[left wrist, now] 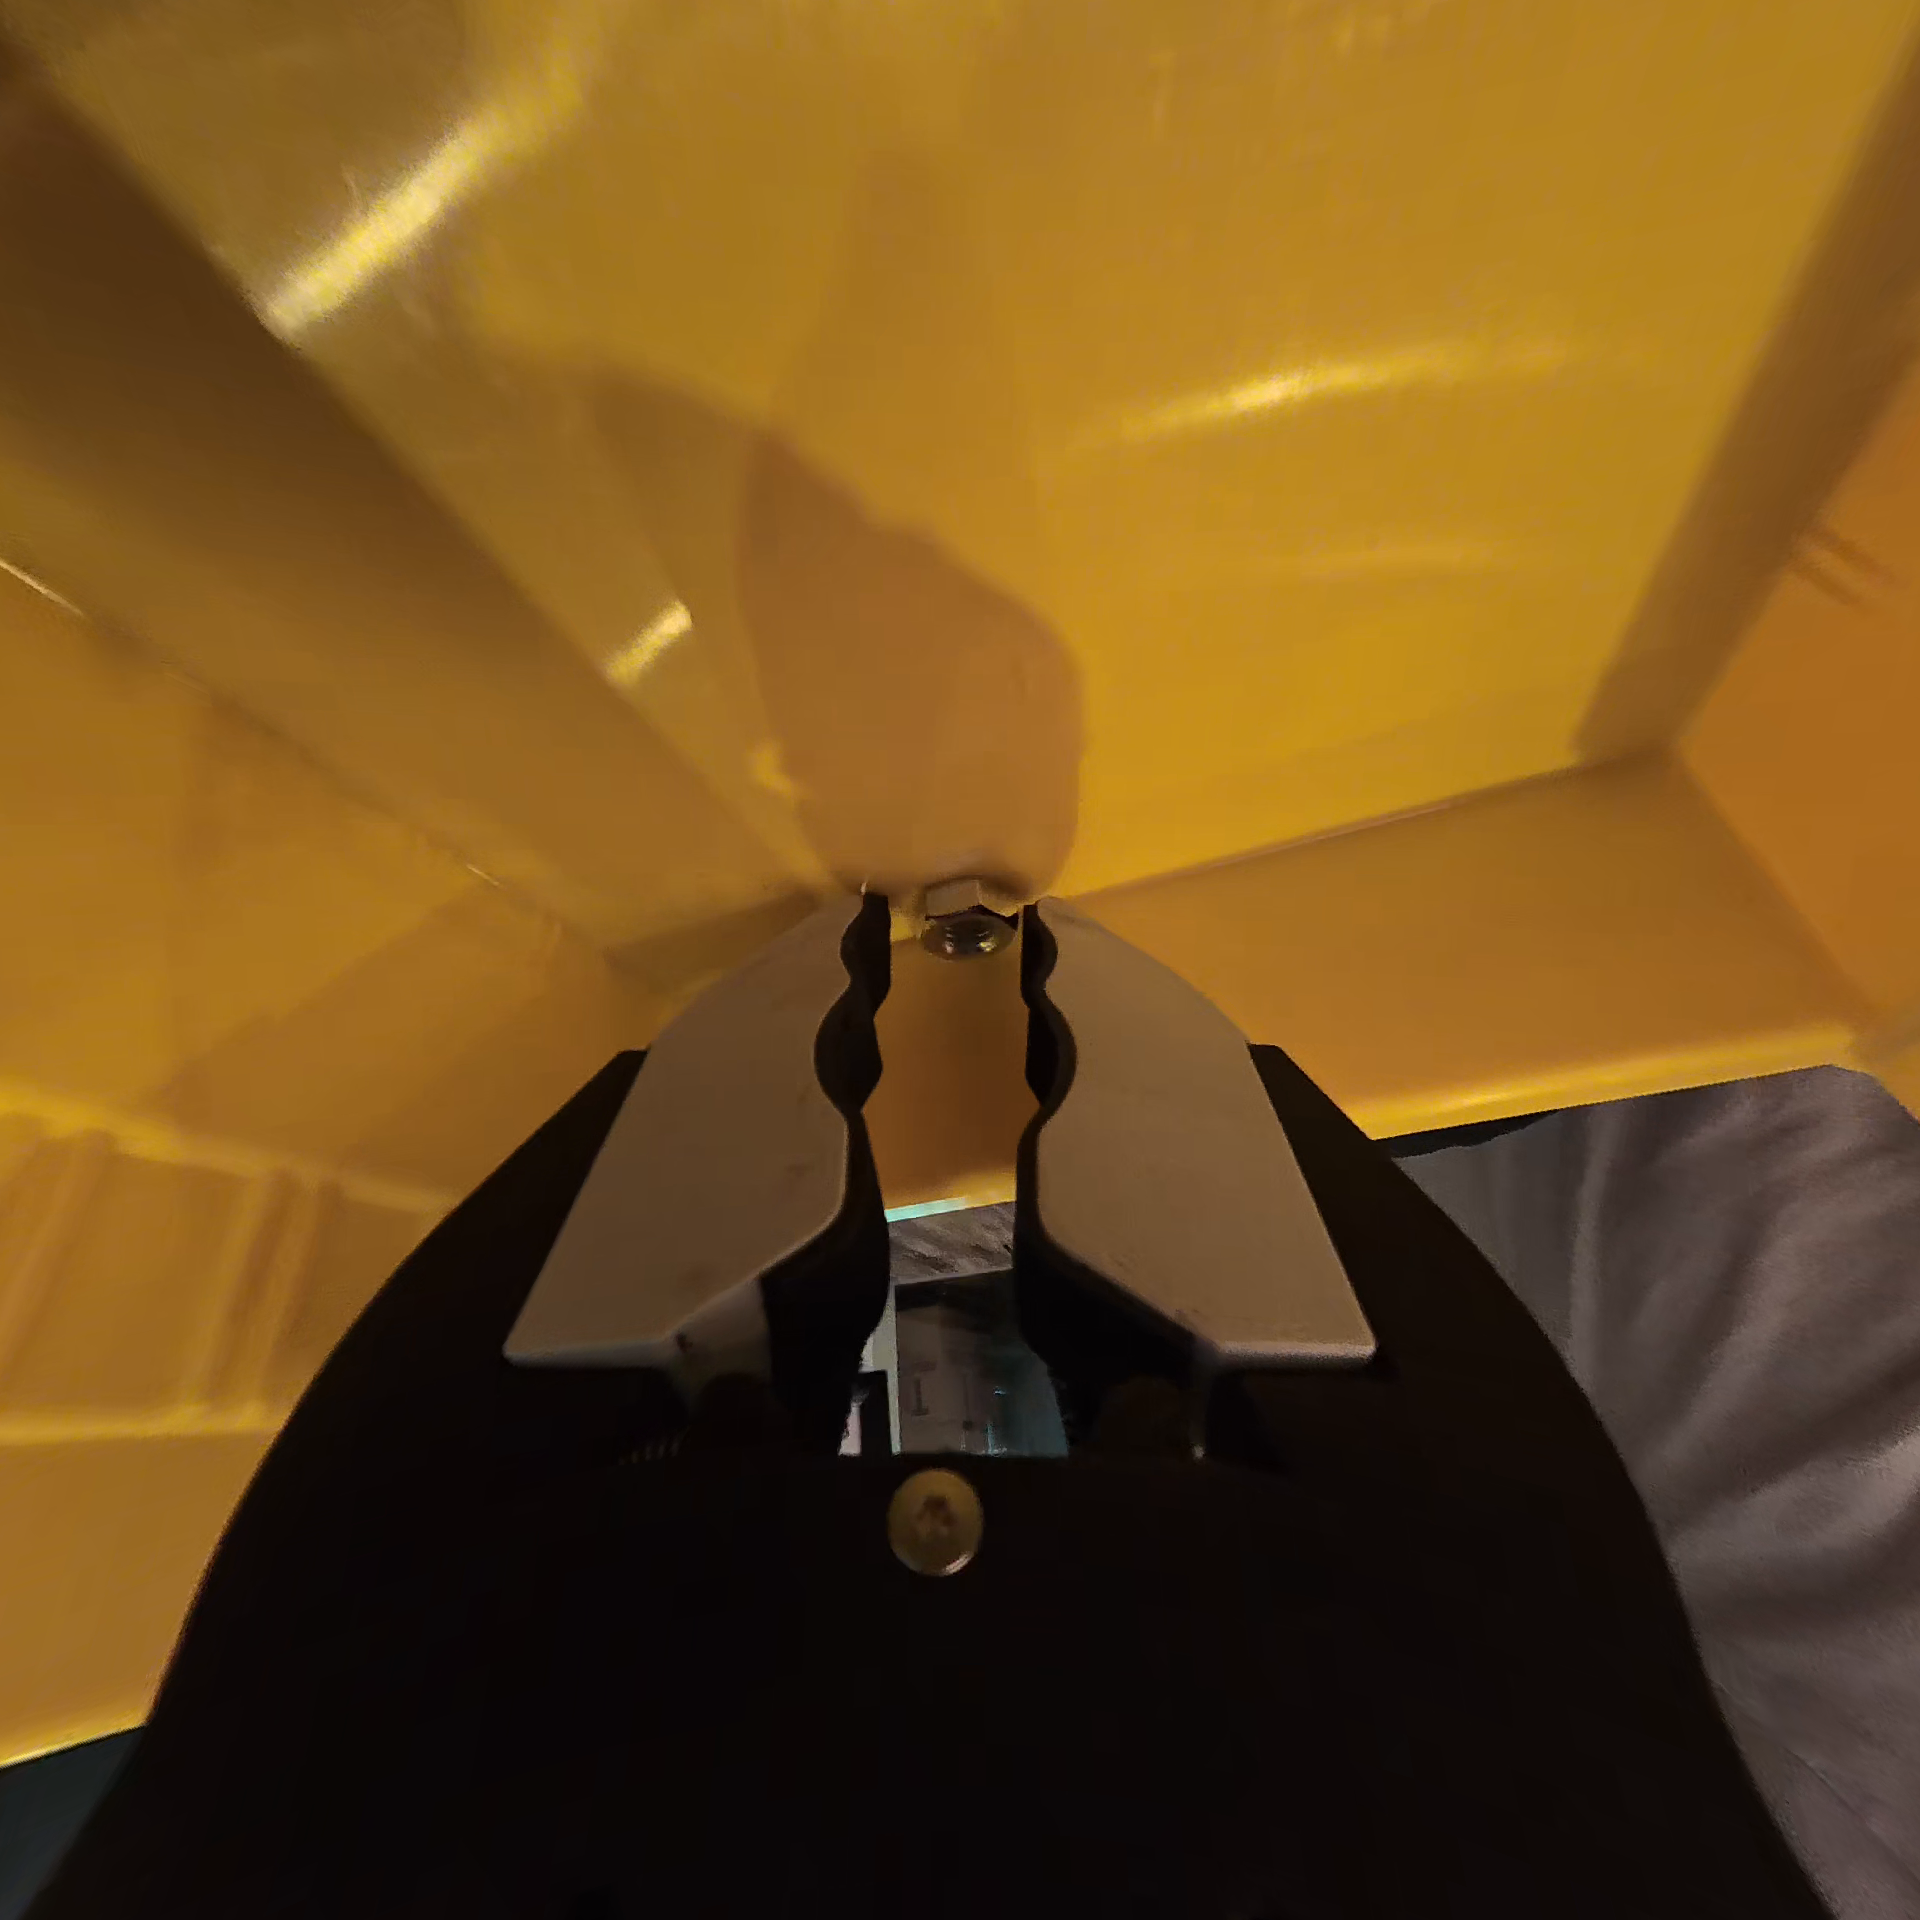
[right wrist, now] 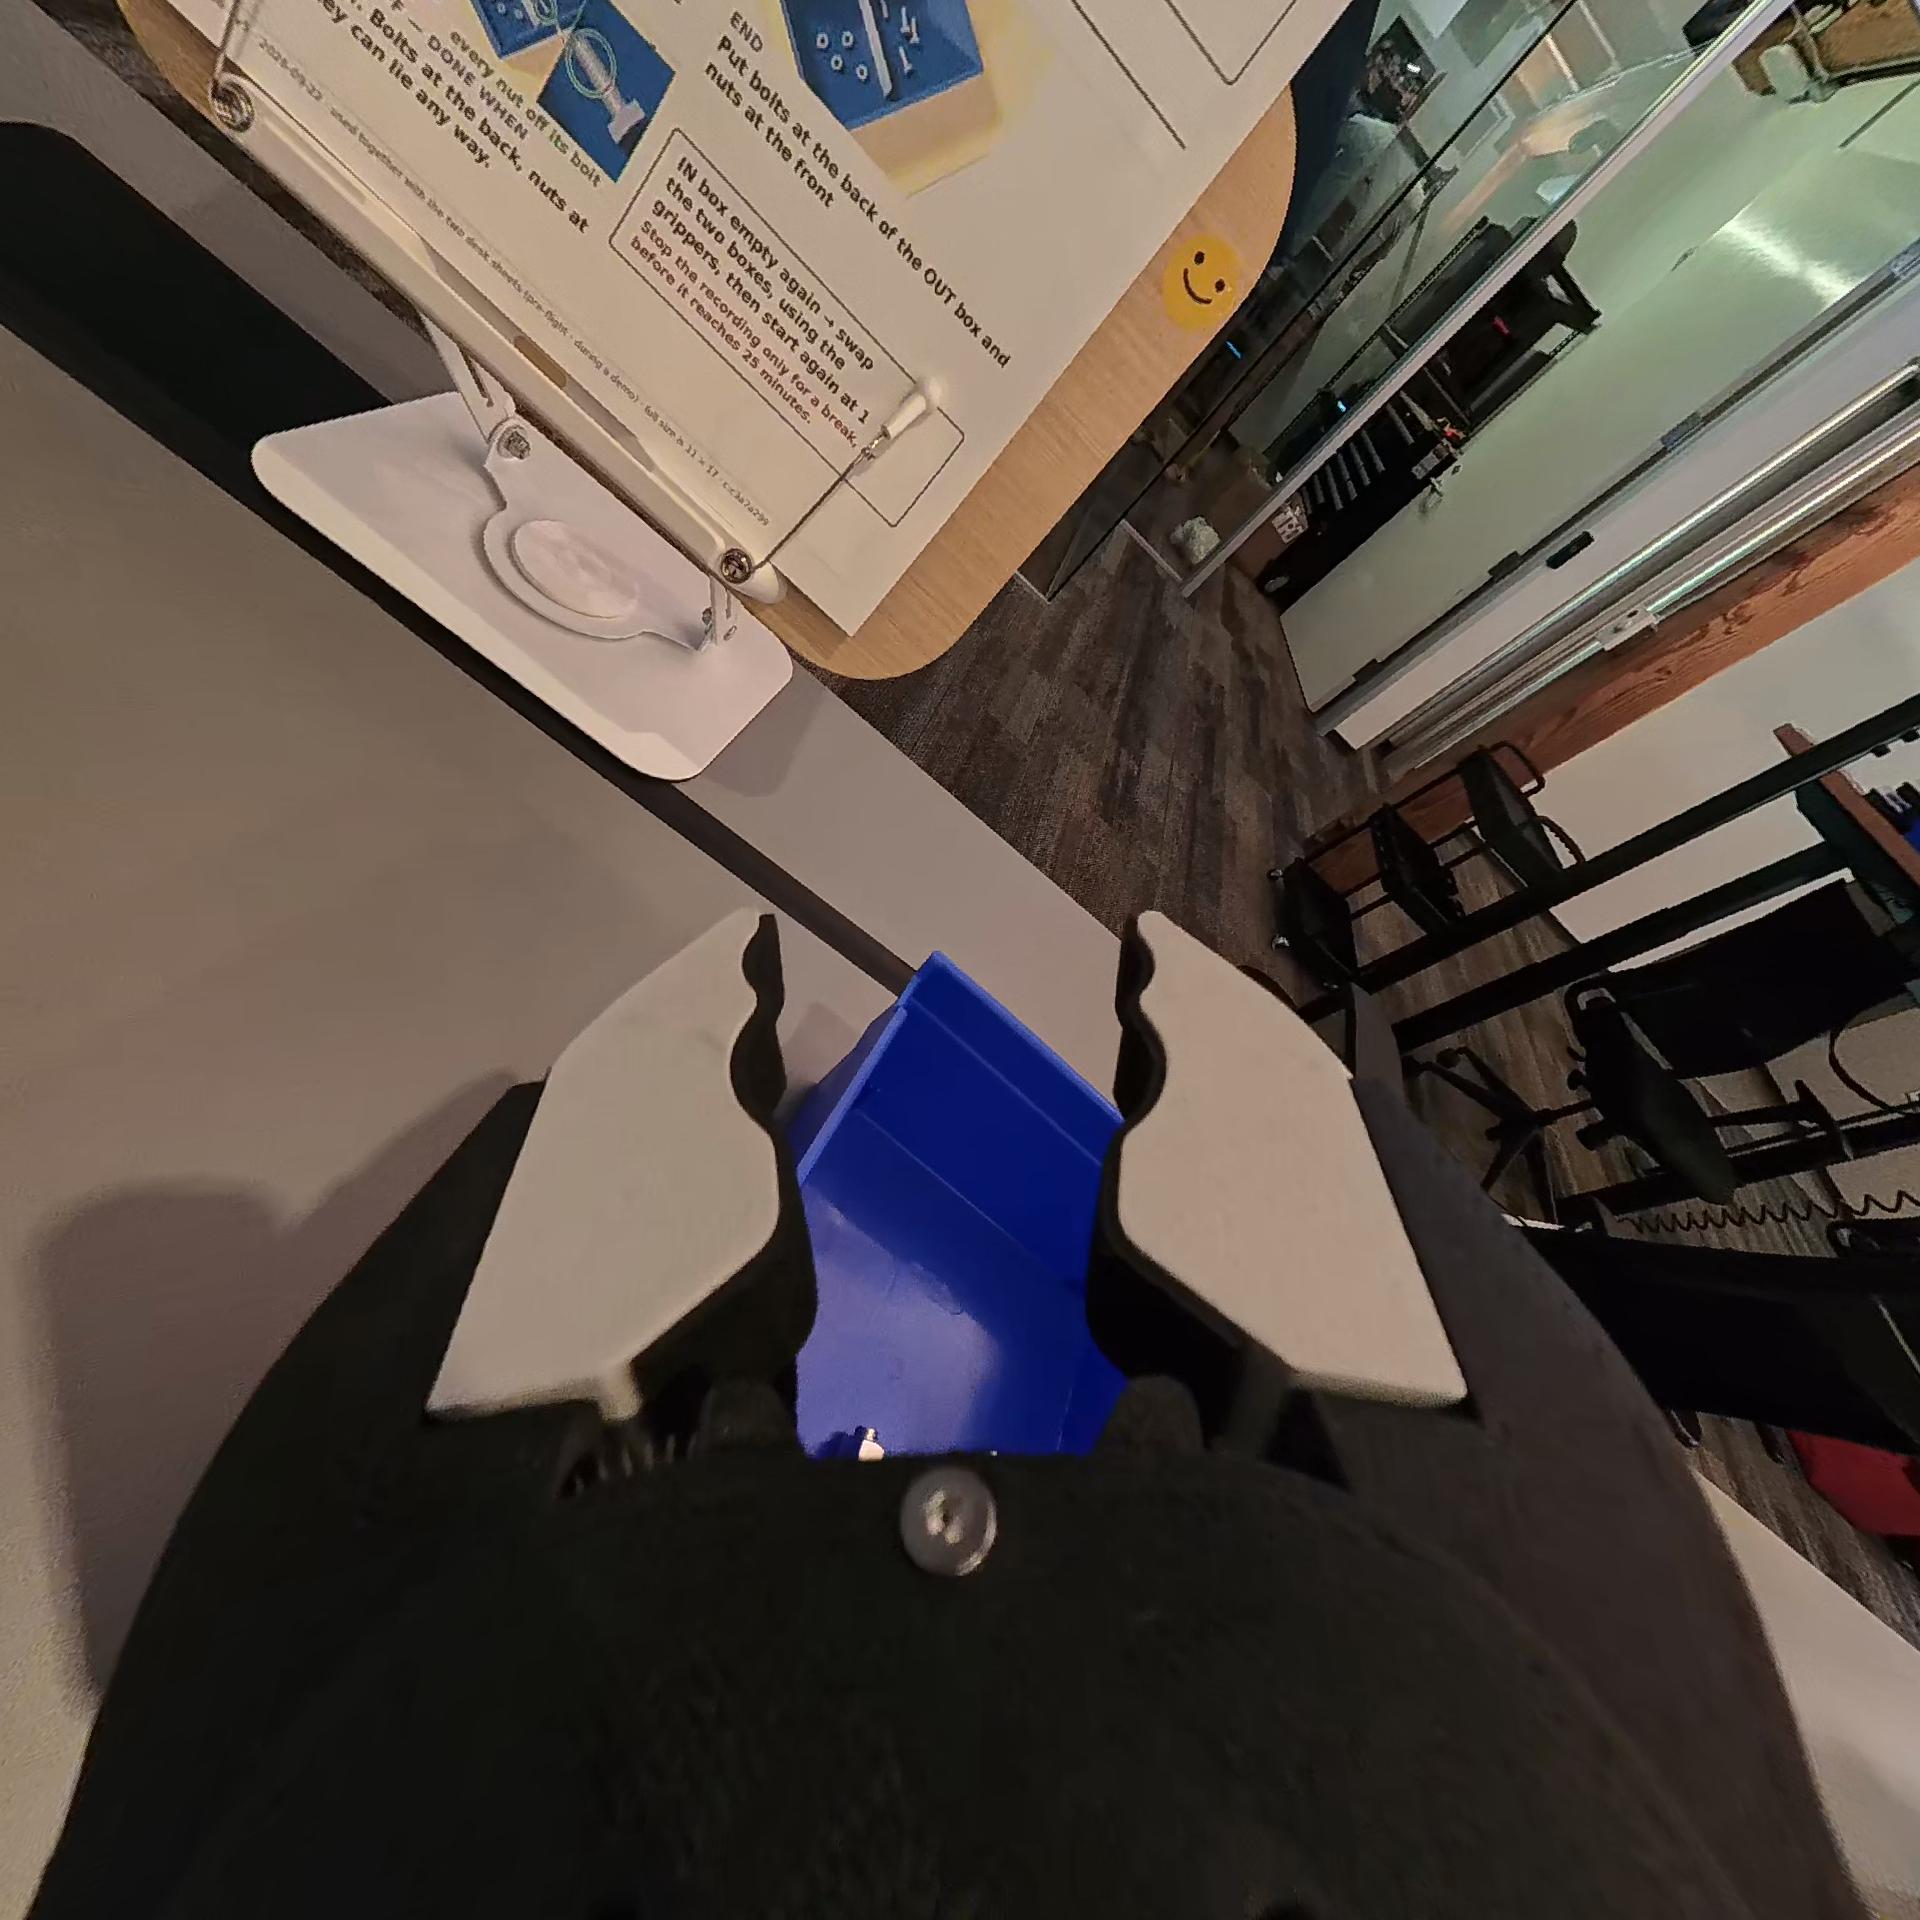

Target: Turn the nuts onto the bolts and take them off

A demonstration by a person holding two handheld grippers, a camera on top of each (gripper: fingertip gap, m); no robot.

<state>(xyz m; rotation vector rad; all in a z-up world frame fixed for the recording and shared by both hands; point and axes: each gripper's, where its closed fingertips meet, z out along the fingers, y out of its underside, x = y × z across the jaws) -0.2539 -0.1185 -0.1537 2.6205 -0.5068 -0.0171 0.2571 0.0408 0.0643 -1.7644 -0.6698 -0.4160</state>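
Note:
In the left wrist view my left gripper (left wrist: 954, 914) reaches into a yellow bin (left wrist: 1247, 416), its tips against the bin's floor. A small metal bolt with a hex nut on it (left wrist: 961, 925) lies between the fingertips. The jaws are narrowed around it, and a sliver of yellow shows beside the left fingertip (left wrist: 868, 925). In the right wrist view my right gripper (right wrist: 948, 966) is wide open and empty, held above a blue bin (right wrist: 956, 1195) on the grey table. A small metal piece (right wrist: 868, 1444) glints inside the blue bin, mostly hidden by the gripper body.
The yellow bin's walls and a divider rib (left wrist: 1756, 416) close in around my left gripper. A printed instruction sheet (right wrist: 727, 156) stands on a white stand base (right wrist: 416, 499) at the table's far edge. Beyond the table are carpet, chairs (right wrist: 1662, 1091) and glass walls. Left tips to right tips: about 55 cm.

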